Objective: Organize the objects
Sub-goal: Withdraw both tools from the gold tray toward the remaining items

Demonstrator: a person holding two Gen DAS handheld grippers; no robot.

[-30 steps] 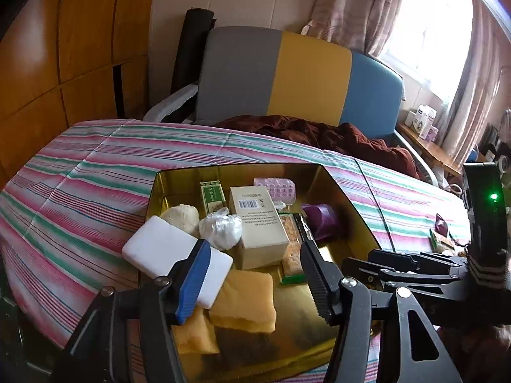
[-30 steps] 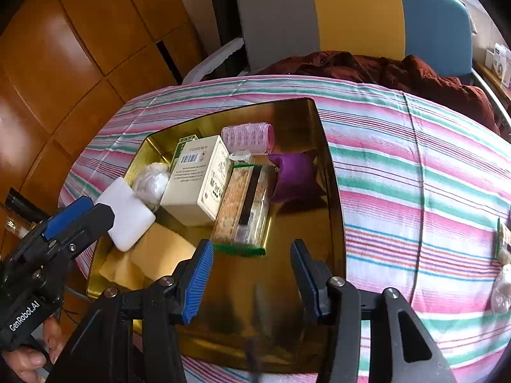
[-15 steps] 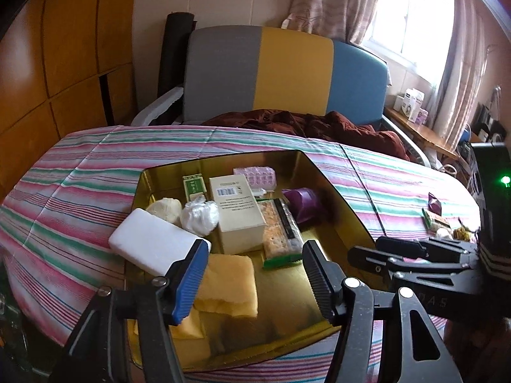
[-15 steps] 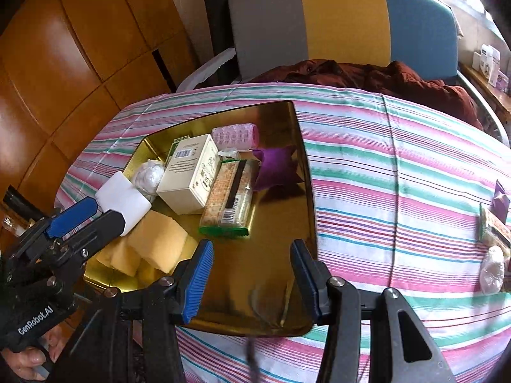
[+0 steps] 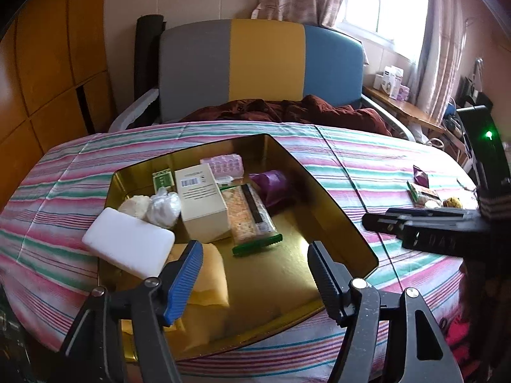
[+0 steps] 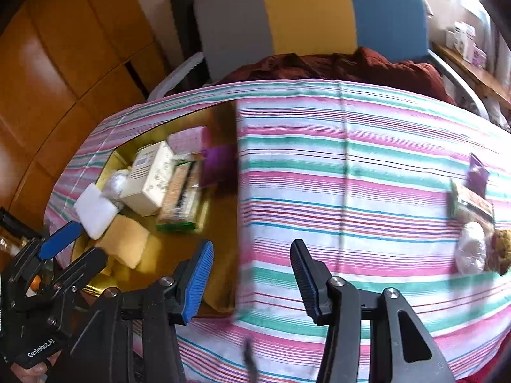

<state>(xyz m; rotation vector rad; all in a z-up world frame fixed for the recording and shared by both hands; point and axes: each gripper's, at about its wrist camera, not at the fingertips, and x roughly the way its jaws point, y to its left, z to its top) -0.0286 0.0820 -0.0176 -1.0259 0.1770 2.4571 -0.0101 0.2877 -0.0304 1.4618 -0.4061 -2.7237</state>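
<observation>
Left gripper point(image 5: 255, 274) empty, jaws opening, poised over gold tray point(image 5: 335, 204) near end; white sponge point(image 5: 127, 249) just left, perched on rim. Right gripper point(image 6: 252, 279) empty, moderately parted, aimed across striped tabletop point(image 6: 351, 175) toward loose snack packets point(image 6: 472, 204) far right, likely next for tray.

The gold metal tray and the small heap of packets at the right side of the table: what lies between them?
Only bare striped tablecloth lies between the gold metal tray and the heap of packets; the right wrist view shows this best.
</observation>
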